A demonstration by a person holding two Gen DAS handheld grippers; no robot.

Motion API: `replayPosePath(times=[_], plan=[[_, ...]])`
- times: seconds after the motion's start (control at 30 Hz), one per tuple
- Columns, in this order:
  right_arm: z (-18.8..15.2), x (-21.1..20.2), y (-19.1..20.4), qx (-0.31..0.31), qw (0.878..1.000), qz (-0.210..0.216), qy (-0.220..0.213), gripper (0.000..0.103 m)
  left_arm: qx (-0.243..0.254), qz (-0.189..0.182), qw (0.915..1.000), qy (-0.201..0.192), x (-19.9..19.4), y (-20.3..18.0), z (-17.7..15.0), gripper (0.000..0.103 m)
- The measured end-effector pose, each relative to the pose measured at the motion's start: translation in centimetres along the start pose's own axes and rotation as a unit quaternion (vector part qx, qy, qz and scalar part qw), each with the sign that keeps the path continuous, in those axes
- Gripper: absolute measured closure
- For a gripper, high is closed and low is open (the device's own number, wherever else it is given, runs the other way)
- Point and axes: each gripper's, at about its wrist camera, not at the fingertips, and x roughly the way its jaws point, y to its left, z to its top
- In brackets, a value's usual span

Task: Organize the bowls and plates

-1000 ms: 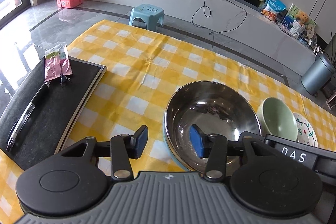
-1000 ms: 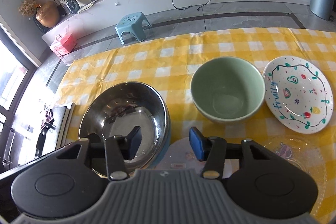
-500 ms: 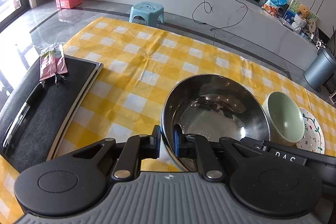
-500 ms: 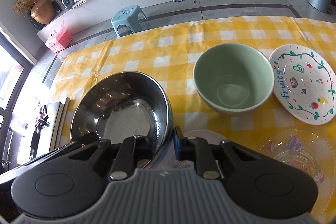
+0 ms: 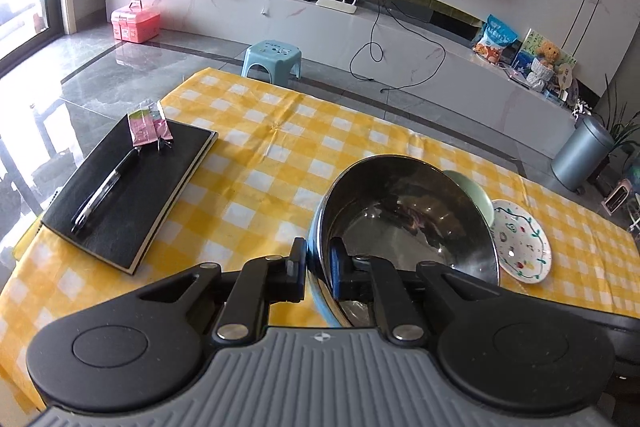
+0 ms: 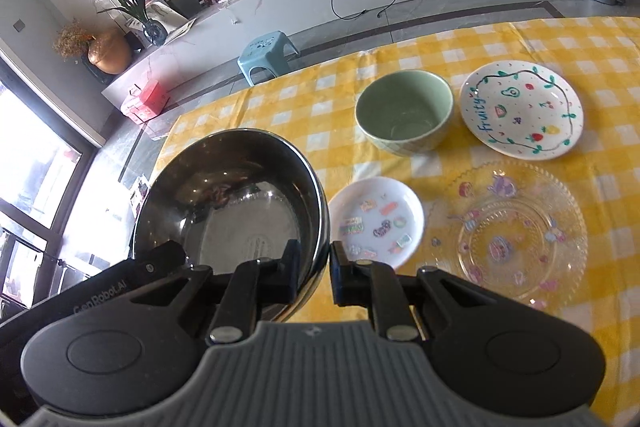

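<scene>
The steel bowl (image 5: 408,223) was held up above the worktop (image 5: 280,155), its rim pinched by the left gripper (image 5: 319,269) and right gripper (image 6: 314,269). It should be kept level and moved slowly.

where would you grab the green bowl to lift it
Take the green bowl by its rim, one finger inside and one outside, coming down from above on the near side. It stands upright and open, and its wall looks too wide to span. The fruit plate sits close on its right, so avoid that side.
</scene>
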Motion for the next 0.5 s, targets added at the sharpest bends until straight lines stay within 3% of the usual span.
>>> replayPosePath(times=[0.23, 0.5], plan=[[-3.2, -6.4, -1.9, 0.018, 1.000, 0.021, -0.009, 0.089, -0.020, -0.022, 0.9995, -0.013, -5.2, -0.7, -3.1, 0.089], [-6.4, -11.4, -3.8, 0.024, 0.999, 0.028, -0.027, 0.090, -0.020, -0.036, 0.9990, -0.017, -8.4, -1.4, -6.5, 0.089]])
